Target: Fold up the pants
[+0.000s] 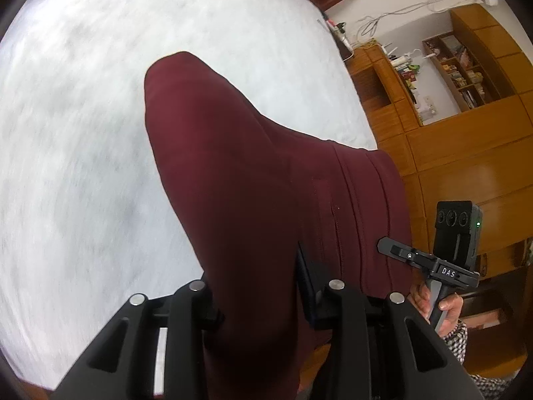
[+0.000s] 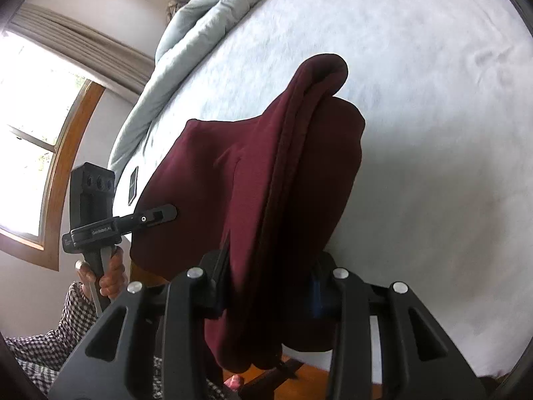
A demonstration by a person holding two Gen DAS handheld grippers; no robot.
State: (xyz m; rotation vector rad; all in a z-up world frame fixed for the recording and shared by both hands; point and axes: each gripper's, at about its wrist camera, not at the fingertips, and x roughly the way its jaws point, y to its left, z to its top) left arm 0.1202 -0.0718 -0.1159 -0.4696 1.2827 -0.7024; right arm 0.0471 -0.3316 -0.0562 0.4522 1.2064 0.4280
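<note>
The maroon pants (image 1: 240, 180) are held up off the bed (image 1: 83, 126), pinched along one edge by both claws, with the rest of the cloth hanging forward and away from the cameras over the white bedcover. The left claw (image 1: 263, 300) is closed on a bunch of the fabric, which passes between its jaws, and the right claw (image 2: 266, 286) is likewise closed on a thick, layered bunch, several folded edges being visible there. In the left wrist view the right claw's tip is seen just beside the pants' seamed edge, so the two grips are judged to lie close together along the same edge, neither clearly nearer the bed. The long axis of the garment runs from the claws outward toward the middle of the bed, and that is the direction in which it would likely be laid down. A rumpled pale blue quilt (image 2: 200, 16) lies along the far side of the bed, well apart from the pants, and a small dark phone-like object (image 2: 133, 185) rests near it. Wooden cabinets (image 1: 466, 140) stand beyond the bed's edge. Nothing is seen on the bedcover directly beneath the hanging cloth.
</note>
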